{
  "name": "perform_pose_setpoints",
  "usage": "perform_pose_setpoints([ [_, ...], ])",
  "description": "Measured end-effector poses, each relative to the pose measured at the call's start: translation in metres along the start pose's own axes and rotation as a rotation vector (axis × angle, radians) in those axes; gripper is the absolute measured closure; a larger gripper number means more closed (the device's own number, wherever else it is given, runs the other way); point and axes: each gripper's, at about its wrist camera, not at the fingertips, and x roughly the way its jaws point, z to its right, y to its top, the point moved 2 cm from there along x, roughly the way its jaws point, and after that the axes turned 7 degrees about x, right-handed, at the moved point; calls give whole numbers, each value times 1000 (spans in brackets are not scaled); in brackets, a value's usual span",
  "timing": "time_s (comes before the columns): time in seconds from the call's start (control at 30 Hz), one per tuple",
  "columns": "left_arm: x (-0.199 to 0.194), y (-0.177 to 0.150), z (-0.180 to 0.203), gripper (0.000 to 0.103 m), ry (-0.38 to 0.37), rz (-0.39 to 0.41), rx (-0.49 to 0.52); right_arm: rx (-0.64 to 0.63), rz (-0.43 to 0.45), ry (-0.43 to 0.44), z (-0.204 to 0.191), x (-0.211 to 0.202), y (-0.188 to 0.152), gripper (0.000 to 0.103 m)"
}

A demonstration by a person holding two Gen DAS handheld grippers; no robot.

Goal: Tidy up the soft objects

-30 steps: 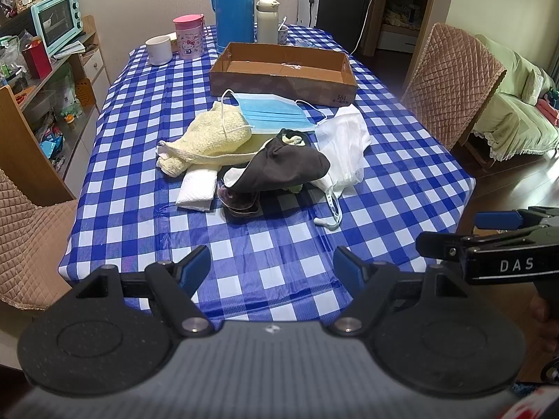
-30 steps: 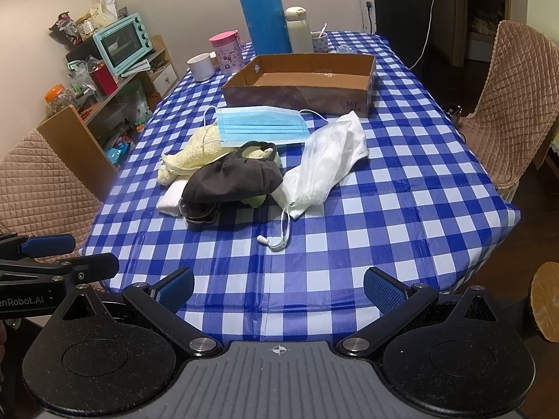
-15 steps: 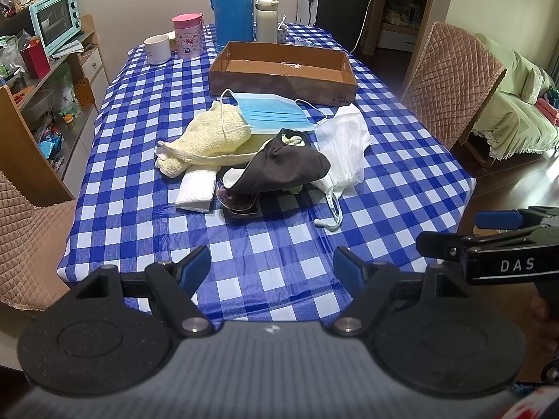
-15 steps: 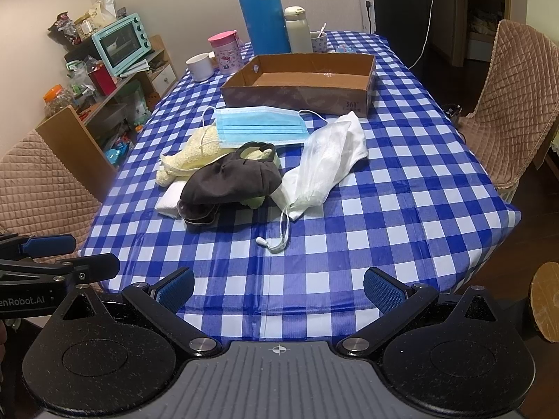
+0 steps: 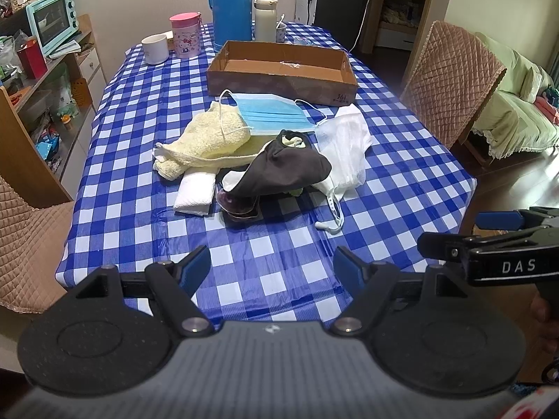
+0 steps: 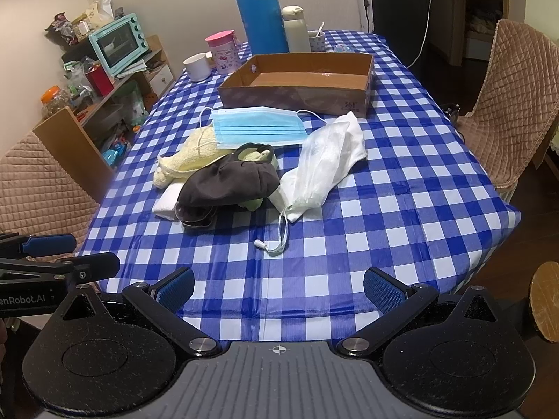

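Table point(image 5: 146, 129) in blue-white check cloth fills both views. Chair point(image 6: 513, 97) at its right edge, another chair point(image 5: 28, 244) at the left edge near the front corner. Shelf unit with a teal oven point(image 6: 118, 43) stands off the left edge.

Far end of the table: blue thermos point(image 5: 229, 3), white flask point(image 5: 264, 17) just beside it, pink cup point(image 5: 185, 35) and white mug point(image 5: 155, 48) toward the far left corner.

Cardboard box point(image 5: 279, 85), open top, lies across the table just in front of the thermos; only small scraps visible inside.

Soft pile sits mid-table, near side of the box, not touching it:
- white bag point(image 5: 346, 150) on the right of the pile, cord trailing toward the front edge
- yellow towel point(image 5: 209, 139) on the left
- black cloth point(image 5: 290, 173) at the front centre, draped over other items, partly covering a dark clear container point(image 5: 237, 206)
- blue mask point(image 5: 272, 113) closest to the box, one loop lying over the towel
- folded white cloth point(image 5: 195, 193) at front left, touching the towel

Left gripper point(image 5: 270, 265): jaws wide, nothing between them, over the front edge. Right gripper point(image 6: 277, 288): jaws wide, empty, also over the front edge, well apart from the pile. Each gripper shows at the side of the other's view.
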Motion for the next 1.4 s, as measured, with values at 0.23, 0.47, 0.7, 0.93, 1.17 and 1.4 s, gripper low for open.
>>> perform_pose_setpoints([
  [0.23,-1,2,-3,27,-4,0,5,11,-1,-8,-5,7,6,0],
  [0.47,11,7,-7,27,-7,-4,10,20,-3,-13,-4,16,10,0],
  [0.7,35,14,-21,28,-38,4,39,35,-2,-3,-10,23,14,0],
  [0.93,47,15,-42,30,-42,18,87,48,24,-15,-18,37,15,0],
  [1.17,56,17,-67,33,-45,13,114,62,42,-13,-32,54,20,0],
  [1.4,67,19,-83,35,-62,5,127,71,28,-17,-41,68,22,6],
])
